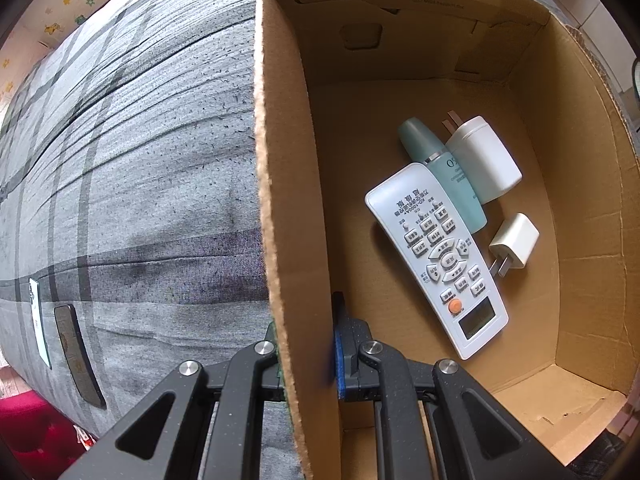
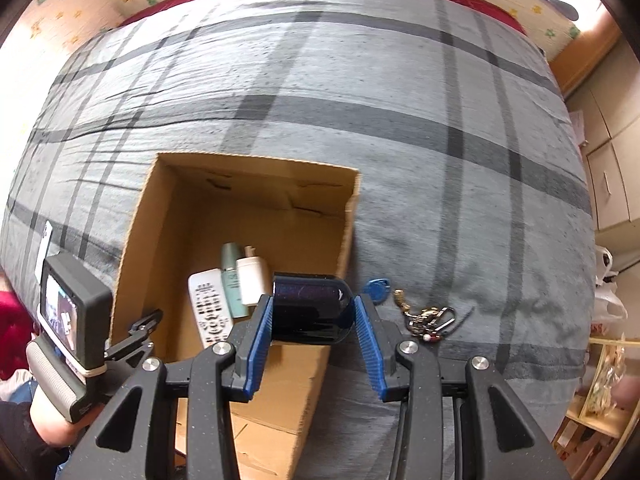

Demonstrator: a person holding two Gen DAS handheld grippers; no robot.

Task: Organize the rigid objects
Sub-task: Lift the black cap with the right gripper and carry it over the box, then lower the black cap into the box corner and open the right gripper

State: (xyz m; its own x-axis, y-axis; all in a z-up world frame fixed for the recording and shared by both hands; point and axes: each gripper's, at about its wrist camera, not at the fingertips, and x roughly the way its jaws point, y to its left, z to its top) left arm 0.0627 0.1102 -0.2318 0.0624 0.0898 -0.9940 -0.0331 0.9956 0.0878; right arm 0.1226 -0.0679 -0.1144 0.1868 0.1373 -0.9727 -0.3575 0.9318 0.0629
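Note:
An open cardboard box lies on the grey plaid bed. Inside it are a white remote, a teal bottle, a white bottle-shaped charger and a small white plug adapter. My left gripper is shut on the box's left wall. My right gripper is shut on a dark blue cylinder and holds it over the box's right wall.
A blue key fob and a bunch of keys with carabiners lie on the bed right of the box. A dark phone and a white card lie at the bed's left edge. Cupboards and shelves stand at the right.

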